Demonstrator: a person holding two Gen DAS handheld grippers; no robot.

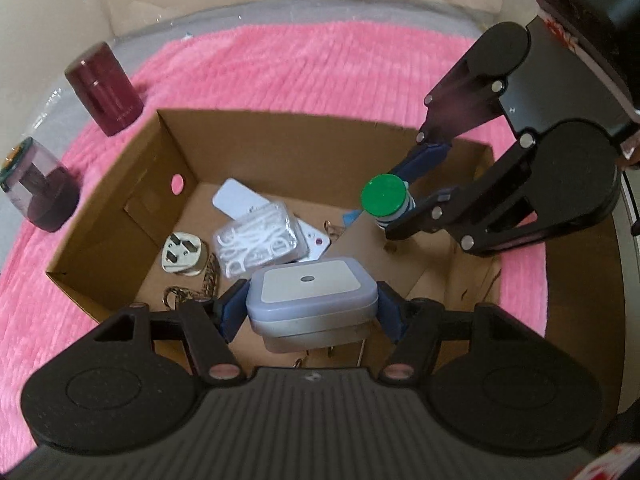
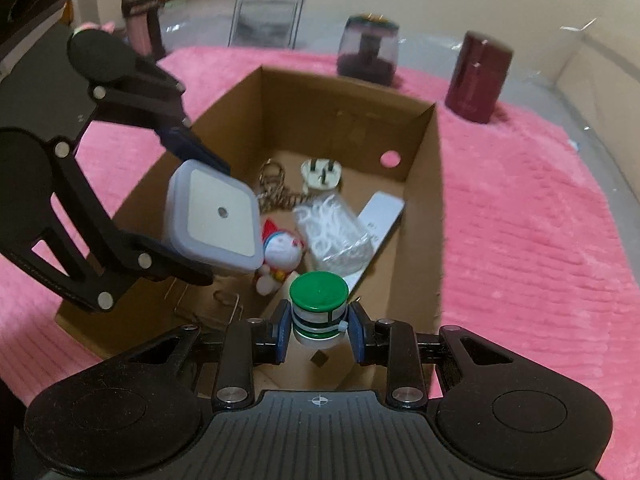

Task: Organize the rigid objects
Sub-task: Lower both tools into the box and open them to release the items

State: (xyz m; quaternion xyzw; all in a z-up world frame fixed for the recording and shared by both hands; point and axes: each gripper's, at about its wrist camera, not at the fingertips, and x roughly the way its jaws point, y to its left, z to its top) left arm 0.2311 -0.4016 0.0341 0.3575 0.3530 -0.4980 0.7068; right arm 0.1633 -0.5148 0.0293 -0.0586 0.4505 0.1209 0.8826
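Grippers held by a person hang side by side over an open cardboard box (image 1: 120,216) on a pink plush blanket (image 1: 280,68). Nearest the left wrist camera, the left gripper (image 1: 312,308) clamps a pale grey square night-light plug (image 1: 312,292) between its blue pads (image 1: 232,312), the device's white face and small round sensor turned upward and its metal prongs showing beneath. From the right wrist camera, the right gripper (image 2: 320,328) pinches a small white bottle with a green cap (image 2: 319,308), dark stripes ringing its body; both loads sit above the box's interior, not resting on its floor.

Below them, on the cardboard bottom, lie a clear bag of white floss picks (image 1: 256,240), a white three-pin plug (image 1: 182,254) beside a braided keychain strap (image 1: 208,276), and a flat white remote-like slab (image 1: 240,200) partly under the bag. The right wrist view also shows a small blue-and-white cartoon figurine (image 2: 280,256) near the night-light and wire clips (image 2: 228,300) on the floor close to the near wall. A round hole (image 1: 177,182) pierces the box's far side panel.

Beyond the box, on the blanket's edge, stand a dark red cylindrical canister (image 1: 104,90) and a clear-domed appliance with a dark base (image 1: 38,188), well apart from the box. Farther back the right wrist camera catches blurred furniture against a beige wall (image 2: 440,0).
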